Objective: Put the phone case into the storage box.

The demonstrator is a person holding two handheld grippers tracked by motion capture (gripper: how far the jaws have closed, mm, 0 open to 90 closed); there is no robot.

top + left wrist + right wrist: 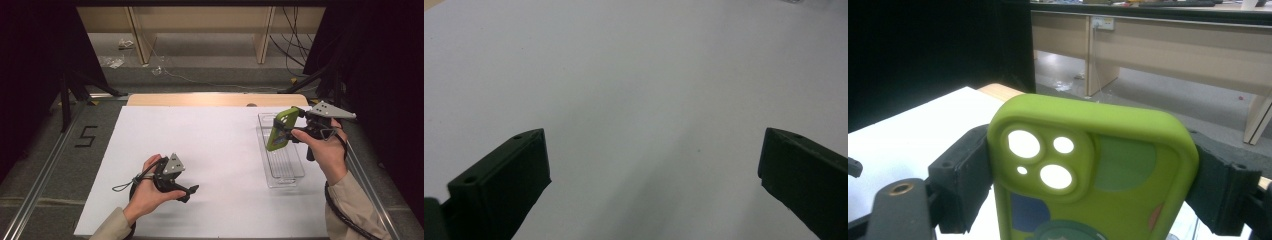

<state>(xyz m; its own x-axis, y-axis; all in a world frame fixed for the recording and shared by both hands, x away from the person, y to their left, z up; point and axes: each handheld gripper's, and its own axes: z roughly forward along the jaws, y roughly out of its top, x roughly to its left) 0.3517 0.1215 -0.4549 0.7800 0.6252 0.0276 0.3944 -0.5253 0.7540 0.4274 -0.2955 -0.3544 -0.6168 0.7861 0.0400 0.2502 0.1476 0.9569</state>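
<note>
High view: right gripper (289, 131) clamps the green phone case (278, 129) by its sides, upright above the clear tray (295, 172) near the desk's right edge, probably for placement. Left gripper (187, 192) rests open, empty, near the front edge.

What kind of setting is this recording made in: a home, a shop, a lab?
Most likely a lab or office recording station. A white table sits between black curtains, with a "5" marked on the floor. Loose cables and plain wooden desks stand behind. The right tool holds a green phone case.
</note>
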